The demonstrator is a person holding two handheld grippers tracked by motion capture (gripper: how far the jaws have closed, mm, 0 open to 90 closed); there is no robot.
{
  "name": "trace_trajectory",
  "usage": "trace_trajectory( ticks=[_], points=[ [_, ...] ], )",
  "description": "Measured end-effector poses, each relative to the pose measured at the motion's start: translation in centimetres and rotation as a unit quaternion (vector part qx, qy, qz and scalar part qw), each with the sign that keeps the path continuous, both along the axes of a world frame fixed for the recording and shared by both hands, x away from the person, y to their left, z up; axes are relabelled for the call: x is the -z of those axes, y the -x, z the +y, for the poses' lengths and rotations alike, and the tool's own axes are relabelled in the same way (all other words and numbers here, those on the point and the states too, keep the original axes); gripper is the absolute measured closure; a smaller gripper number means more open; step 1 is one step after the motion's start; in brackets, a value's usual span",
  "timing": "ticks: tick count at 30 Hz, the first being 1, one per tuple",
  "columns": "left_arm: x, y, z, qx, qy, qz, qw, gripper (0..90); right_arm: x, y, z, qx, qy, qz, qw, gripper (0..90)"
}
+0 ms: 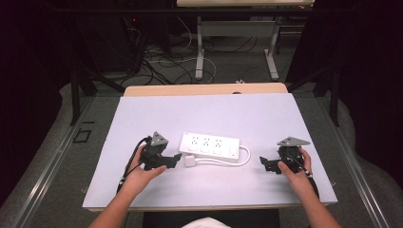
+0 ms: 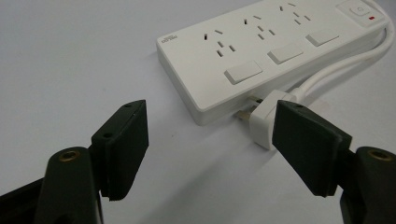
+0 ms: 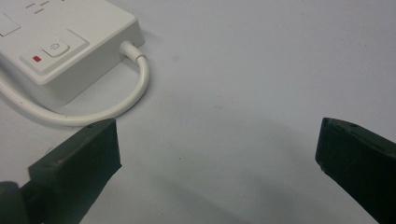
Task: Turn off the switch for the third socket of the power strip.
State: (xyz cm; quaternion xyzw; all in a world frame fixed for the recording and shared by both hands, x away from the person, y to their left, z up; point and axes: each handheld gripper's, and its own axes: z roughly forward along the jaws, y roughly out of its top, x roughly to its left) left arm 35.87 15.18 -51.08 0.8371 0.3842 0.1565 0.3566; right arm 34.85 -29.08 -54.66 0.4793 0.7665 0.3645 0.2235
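A white power strip [image 1: 210, 145] lies flat near the middle of the white bench [image 1: 142, 114], its long side running left to right. It has three socket groups on top, a wide rocker switch beside each, and a power button with a small red mark at its right end. A white cable [image 1: 243, 159] leaves that right end, curves round toward the person and runs back along the strip's near side to a white plug [image 1: 190, 161]. The plug lies on the bench just beside the strip's near left corner, its metal pins pointing at the strip's side wall.

The left tool [image 1: 177, 157] rests low over the bench, held in the left hand [image 1: 140, 173], pointing right at the plug. Its jaws stand wide apart and grip nothing; in the left gripper view one jaw sits just beside the plug [image 2: 262, 120], partly covering it.

The right tool [image 1: 263, 163], in the right hand [image 1: 297, 173], points left toward the cable loop, well clear of the strip. Its jaws are spread wide, with bare bench between them; the cable [image 3: 116, 105] passes near one jaw
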Motion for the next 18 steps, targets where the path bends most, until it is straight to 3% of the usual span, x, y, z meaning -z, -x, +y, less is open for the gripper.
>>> trace_trajectory(
  ticks=[7,18],
  points=[
    [-0.6,-0.5,-0.4,0.003,-0.005,0.012,0.9999,31.6,0.0,0.0,-0.1,0.000,0.000,-0.001,1.0000,0.0],
    [-1.7,-1.8,-1.6,0.004,0.014,0.031,0.9994,38.4,0.1,0.0,-0.1,0.001,0.001,-0.001,1.0000,0.0]
  ],
)
